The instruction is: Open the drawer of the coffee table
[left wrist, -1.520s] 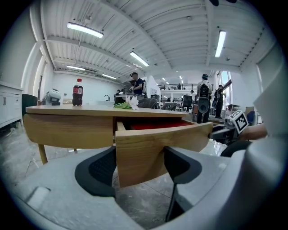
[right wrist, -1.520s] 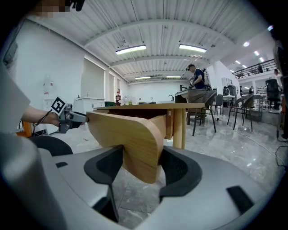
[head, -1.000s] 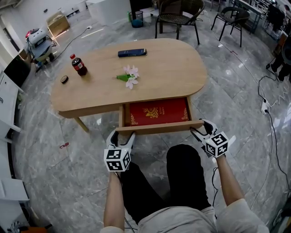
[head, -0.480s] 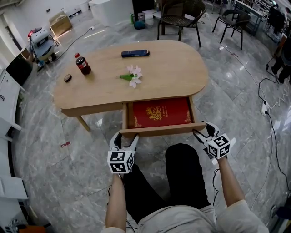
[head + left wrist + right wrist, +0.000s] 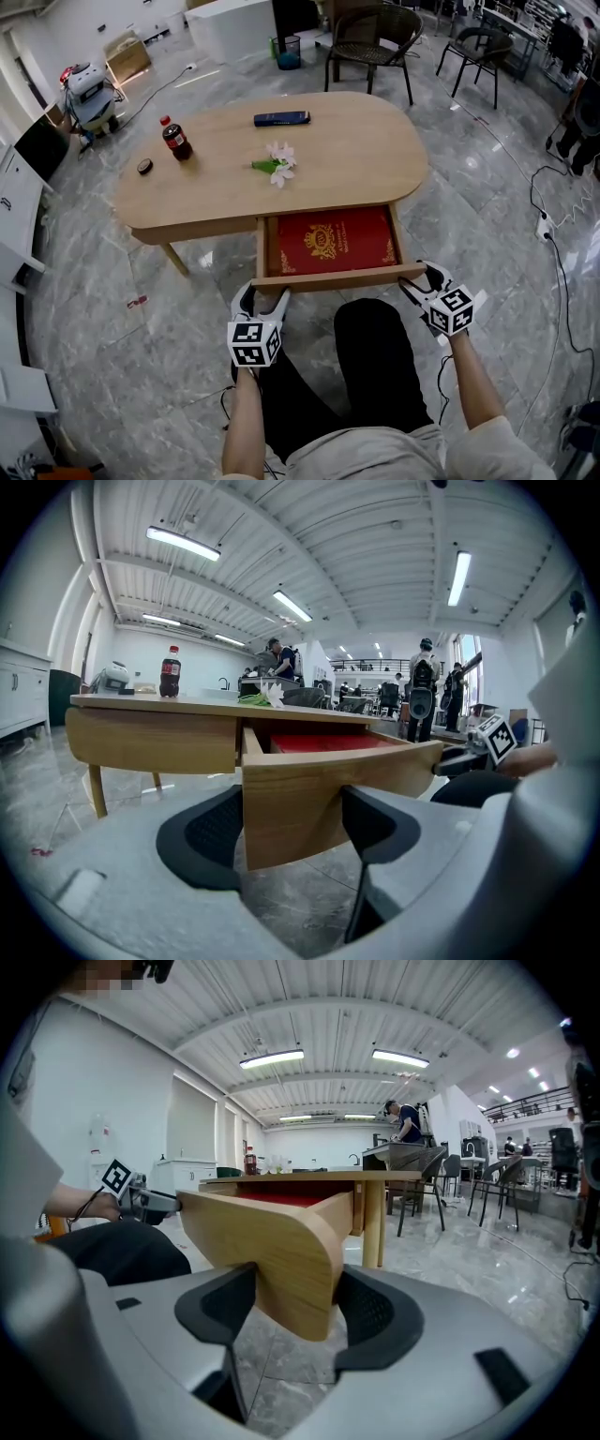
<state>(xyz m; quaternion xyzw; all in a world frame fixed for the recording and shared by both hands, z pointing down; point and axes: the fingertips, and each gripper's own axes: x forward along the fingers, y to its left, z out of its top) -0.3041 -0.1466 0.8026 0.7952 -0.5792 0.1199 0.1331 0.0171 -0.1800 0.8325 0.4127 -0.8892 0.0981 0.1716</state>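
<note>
Farther out than a second ago, the drawer point(image 5: 337, 278) of the coffee table point(image 5: 375, 159) has slid toward the bottom of the head view. More of its red lining with a gold emblem point(image 5: 333, 241) now shows, and both grippers have come back with it toward the person's lap. The drawer hangs out from the near long edge of the oval wooden top, just below frame centre.

The left gripper point(image 5: 261, 295) sits at the left end of the drawer's curved front, lower left of centre. The right gripper point(image 5: 419, 278) is at the right end, lower right of centre. In the left gripper view the end of the front panel stands between the two black pads point(image 5: 214, 829), which press on its two faces — clamped on the wood. The right gripper view shows the same: the rounded end of the panel fills the gap with a pad point(image 5: 373, 1314) tight against each face, so the jaws are wide but gripping.

On the tabletop a cola bottle point(image 5: 174, 139) stands at the upper left, with a small dark round thing point(image 5: 144, 166) just beside it. A pink-and-white flower point(image 5: 277, 163) lies near the middle, and a dark blue flat box point(image 5: 281, 118) toward the far edge. Black-trousered legs point(image 5: 375, 361) fill the bottom centre — below the drawer front — over a grey marble floor point(image 5: 487, 206).
</note>
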